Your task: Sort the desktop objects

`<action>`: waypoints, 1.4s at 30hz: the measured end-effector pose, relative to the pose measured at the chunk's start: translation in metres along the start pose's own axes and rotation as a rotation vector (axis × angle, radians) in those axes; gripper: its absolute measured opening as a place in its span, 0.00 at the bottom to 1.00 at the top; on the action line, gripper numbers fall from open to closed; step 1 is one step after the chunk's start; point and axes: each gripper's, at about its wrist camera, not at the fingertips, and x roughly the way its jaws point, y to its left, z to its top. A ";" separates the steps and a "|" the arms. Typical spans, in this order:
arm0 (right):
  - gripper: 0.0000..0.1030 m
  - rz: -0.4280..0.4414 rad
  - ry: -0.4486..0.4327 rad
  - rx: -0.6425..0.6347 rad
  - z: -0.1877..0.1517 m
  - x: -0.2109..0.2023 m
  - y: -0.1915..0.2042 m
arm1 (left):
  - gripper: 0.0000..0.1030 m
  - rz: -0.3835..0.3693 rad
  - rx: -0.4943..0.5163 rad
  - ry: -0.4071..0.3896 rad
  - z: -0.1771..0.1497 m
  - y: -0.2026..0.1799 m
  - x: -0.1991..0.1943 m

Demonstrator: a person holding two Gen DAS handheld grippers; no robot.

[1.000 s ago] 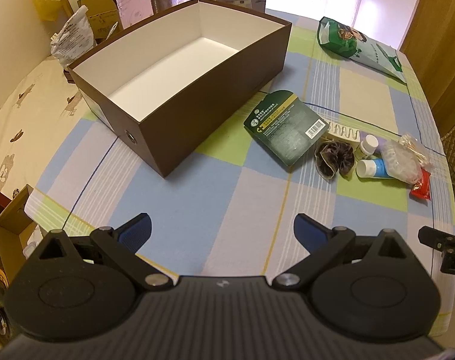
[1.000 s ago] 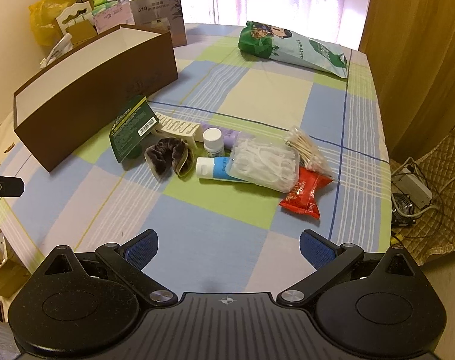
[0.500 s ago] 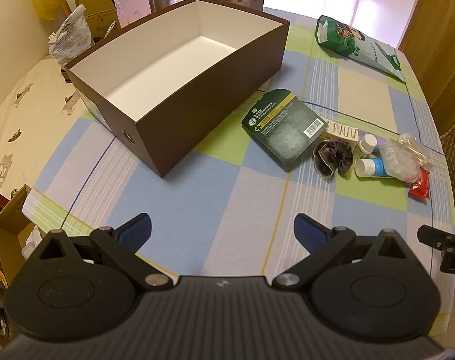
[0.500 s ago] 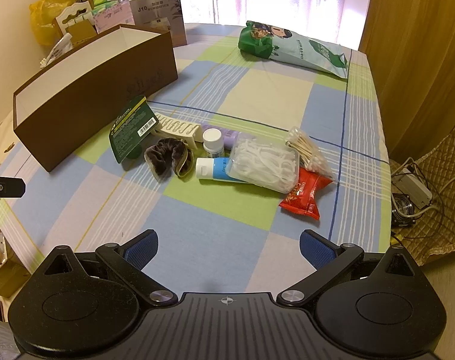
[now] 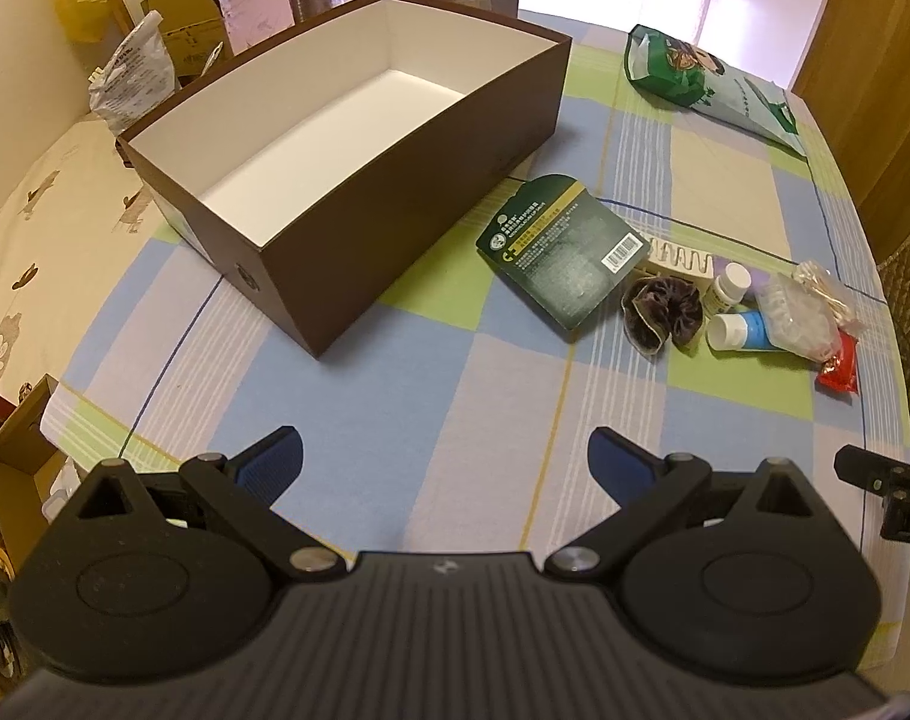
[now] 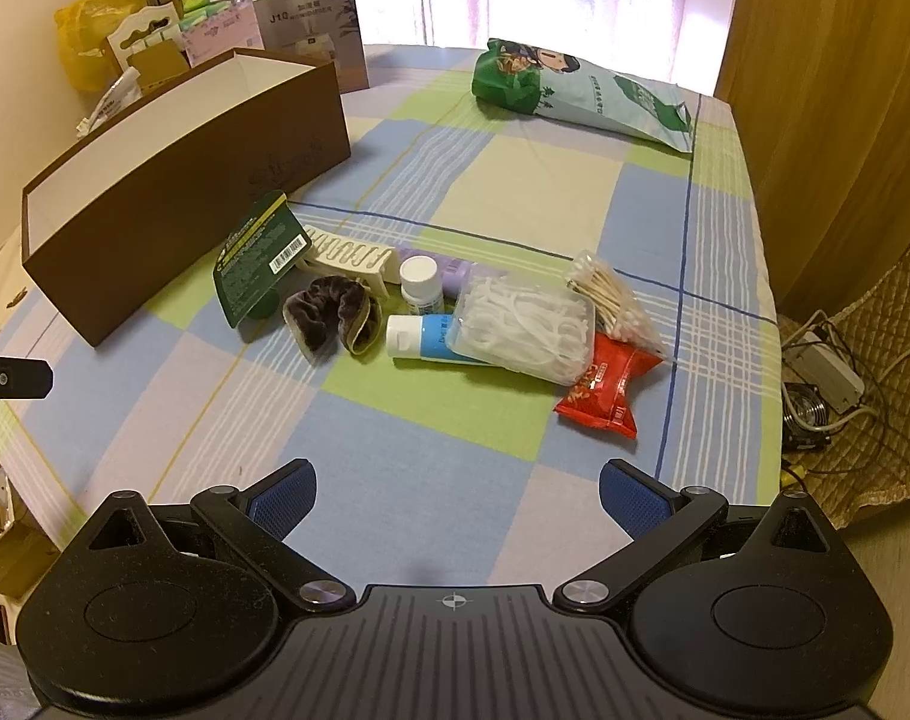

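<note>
fingers spread wide on the left gripper (image 5: pixel 446 456) and right gripper (image 6: pixel 457 489) — both empty, above the checked tablecloth (image 6: pixel 395 438).

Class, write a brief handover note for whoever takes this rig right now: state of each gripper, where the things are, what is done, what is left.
Left gripper: open, holding nothing, above the tablecloth.
Right gripper: open, holding nothing.
Brown box: nothing visible inside.
Beside it lie the green card pack, scrunchie, white bottle, blue tube, floss pick box, cotton swabs and red packet.
Done: nothing sorted.
Left: presumably everything into the box.
</note>
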 end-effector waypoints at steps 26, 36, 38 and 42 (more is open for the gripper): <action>1.00 -0.019 -0.054 0.189 -0.007 0.010 -0.066 | 0.86 -0.148 0.220 -0.055 0.025 -0.046 0.044; 1.00 -0.037 -0.031 0.229 -0.003 0.021 -0.083 | 0.68 -0.260 0.328 -0.035 0.040 -0.078 0.069; 1.00 -0.038 -0.034 0.240 -0.002 0.023 -0.087 | 0.68 -0.280 0.335 -0.028 0.043 -0.084 0.075; 1.00 -0.042 -0.038 0.262 0.002 0.027 -0.094 | 0.65 -0.308 0.358 -0.016 0.046 -0.093 0.085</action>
